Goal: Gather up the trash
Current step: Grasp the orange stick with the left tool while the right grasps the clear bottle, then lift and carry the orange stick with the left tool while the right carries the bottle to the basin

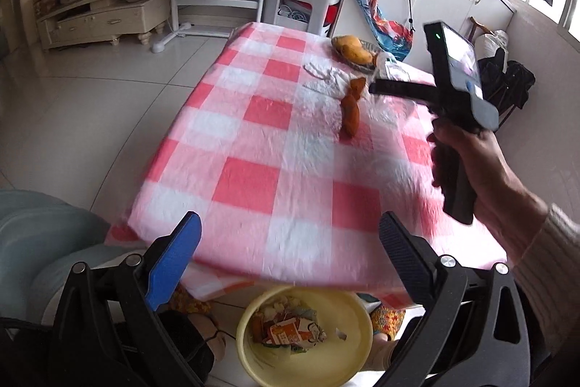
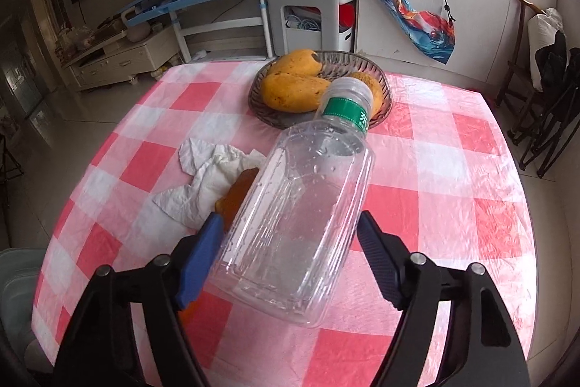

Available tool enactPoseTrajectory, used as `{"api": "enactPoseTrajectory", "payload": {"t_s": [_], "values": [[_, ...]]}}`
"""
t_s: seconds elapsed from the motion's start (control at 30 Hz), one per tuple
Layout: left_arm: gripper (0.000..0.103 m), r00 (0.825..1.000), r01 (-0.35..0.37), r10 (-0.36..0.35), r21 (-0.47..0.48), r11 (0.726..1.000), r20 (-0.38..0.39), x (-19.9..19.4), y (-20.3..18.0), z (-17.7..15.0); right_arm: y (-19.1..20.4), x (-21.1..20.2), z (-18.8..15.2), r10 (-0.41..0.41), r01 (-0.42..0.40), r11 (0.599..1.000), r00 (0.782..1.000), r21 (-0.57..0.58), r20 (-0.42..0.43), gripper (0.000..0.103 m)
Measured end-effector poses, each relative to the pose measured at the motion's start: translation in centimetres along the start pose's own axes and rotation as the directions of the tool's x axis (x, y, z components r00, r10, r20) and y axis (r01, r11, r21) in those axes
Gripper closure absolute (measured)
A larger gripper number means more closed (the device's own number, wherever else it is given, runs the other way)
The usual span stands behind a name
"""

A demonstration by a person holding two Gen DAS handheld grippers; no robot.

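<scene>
Clear plastic of an empty bottle (image 2: 297,220) is seen between the fingers of the right gripper (image 2: 290,252); the blue pad seems to touch it, though contact at the black pad cannot be judged. Beside the bottle, crumpled tissue (image 2: 214,176) lies on the checked tablecloth (image 2: 453,205). Beyond the bottle, a mango dish (image 2: 380,75) is placed. The left gripper (image 1: 290,249) is spread wide and holds nothing above a yellow bin (image 1: 348,321).

A table (image 2: 453,169) in red-and-white checked cloth carries a glass dish (image 2: 384,78) of mangoes (image 2: 290,91), crumpled tissue (image 2: 206,180) and an orange peel (image 1: 351,113).
</scene>
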State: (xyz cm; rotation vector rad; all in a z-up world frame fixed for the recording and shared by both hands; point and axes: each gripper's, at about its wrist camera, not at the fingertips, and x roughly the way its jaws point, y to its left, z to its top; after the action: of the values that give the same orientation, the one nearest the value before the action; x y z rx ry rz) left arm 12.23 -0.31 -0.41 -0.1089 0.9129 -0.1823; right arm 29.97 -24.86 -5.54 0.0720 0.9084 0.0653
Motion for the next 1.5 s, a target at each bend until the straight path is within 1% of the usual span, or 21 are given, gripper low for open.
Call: {"api": "enactPoseTrajectory", "payload": {"t_s": [0.07,0.13,0.23,0.37,0.4,0.43,0.5,0.57,0.6,0.63,0.7,0.73,0.77,0.8,0.87,0.93,1.0,1.07,1.17,1.27,1.5], "values": [[0.008,1.000,0.000,0.000,-0.010,1.000,0.006,1.5,-0.4,2.7,-1.2,-0.9,-0.7,0.024,-0.024,1.000,1.000,0.001,-0.020,0.045],[0.008,1.000,0.006,-0.006,-0.017,1.000,0.008,3.5,-1.1,5.0,-2.3,-2.4,-1.7,0.057,-0.057,0.998,0.998,-0.003,-0.039,0.048],[0.008,0.999,0.020,-0.020,0.014,1.000,-0.029,7.6,-3.1,7.4,-3.2,-4.7,-4.6,0.056,-0.060,0.997,0.996,-0.050,-0.066,0.048],[0.009,0.998,-0.008,0.015,0.108,0.994,-0.061,13.0,-6.5,9.0,-3.6,-6.9,-7.1,0.062,-0.067,0.996,0.995,-0.053,-0.082,0.047],[0.009,0.997,-0.020,0.028,0.127,0.992,-0.065,14.1,-7.3,9.2,-3.5,-6.9,-7.2,0.059,-0.064,0.996,0.995,-0.059,-0.077,0.045],[0.011,0.997,-0.035,0.045,0.147,0.989,-0.062,15.0,-8.0,9.5,-3.4,-6.7,-7.1,0.051,-0.056,0.996,0.996,-0.071,-0.072,0.037],[0.013,0.996,-0.062,0.072,0.177,0.982,-0.052,16.4,-8.9,9.9,-3.3,-6.3,-7.0,0.029,-0.034,0.996,0.998,-0.083,-0.059,0.034],[0.020,0.995,-0.071,0.083,0.203,0.977,-0.052,17.6,-9.6,10.2,-3.3,-5.8,-6.4,0.032,-0.035,0.996,0.998,-0.077,-0.049,0.033],[0.029,0.995,-0.069,0.083,0.218,0.974,-0.059,18.2,-9.9,10.2,-3.2,-5.5,-6.1,0.022,-0.026,0.996,0.999,-0.088,-0.041,0.033],[0.042,0.994,-0.064,0.083,0.233,0.970,-0.073,18.8,-10.1,10.2,-2.9,-5.3,-6.0,0.008,-0.012,0.994,0.999,-0.107,-0.037,0.032],[0.056,0.994,-0.056,0.077,0.242,0.969,-0.082,19.4,-9.9,10.0,-2.4,-4.5,-6.0,-0.015,0.008,0.989,0.999,-0.145,-0.048,0.031],[0.070,0.994,-0.059,0.078,0.239,0.969,-0.071,19.3,-9.7,10.0,-2.3,-4.0,-6.1,-0.017,0.007,0.988,0.998,-0.154,-0.063,0.033],[0.081,0.995,-0.050,0.070,0.242,0.969,-0.074,19.2,-9.7,10.0,-2.3,-3.6,-6.2,-0.016,0.004,0.988,0.997,-0.152,-0.081,0.046],[0.088,0.995,-0.038,0.060,0.242,0.969,-0.085,19.1,-9.5,10.1,-2.4,-3.4,-6.3,-0.001,-0.012,0.990,0.996,-0.142,-0.087,0.048],[0.088,0.996,-0.032,0.051,0.227,0.973,-0.077,18.4,-9.1,10.0,-2.8,-3.6,-6.3,0.031,-0.041,0.994,0.995,-0.104,-0.090,0.048],[0.089,0.997,-0.026,0.041,0.206,0.978,-0.067,17.1,-8.4,9.7,-3.6,-4.1,-6.3,0.082,-0.085,0.996,0.993,-0.033,-0.085,0.048],[0.089,0.998,-0.023,0.033,0.194,0.981,-0.052,15.3,-7.8,9.2,-4.2,-4.9,-6.6,0.149,-0.146,0.988,0.986,0.048,-0.069,0.048],[0.089,0.999,-0.016,0.023,0.191,0.981,-0.032,13.3,-7.4,8.6,-4.2,-6.1,-7.0,0.193,-0.188,0.978,0.980,0.088,-0.045,0.048],[0.089,1.000,-0.015,0.014,0.189,0.982,0.007,10.1,-6.8,7.2,-3.6,-8.1,-7.7,0.246,-0.245,0.963,0.969,0.116,0.006,0.048],[0.089,1.000,-0.006,0.003,0.161,0.987,0.023,7.4,-5.8,5.4,-2.6,-9.8,-9.4,0.314,-0.318,0.936,0.948,0.152,0.052,0.048],[0.089,0.998,-0.020,0.011,0.136,0.990,0.069,2.1,-3.5,1.0,0.6,-13.1,-12.6,0.388,-0.398,0.910,0.916,0.115,0.103,0.048]]}}
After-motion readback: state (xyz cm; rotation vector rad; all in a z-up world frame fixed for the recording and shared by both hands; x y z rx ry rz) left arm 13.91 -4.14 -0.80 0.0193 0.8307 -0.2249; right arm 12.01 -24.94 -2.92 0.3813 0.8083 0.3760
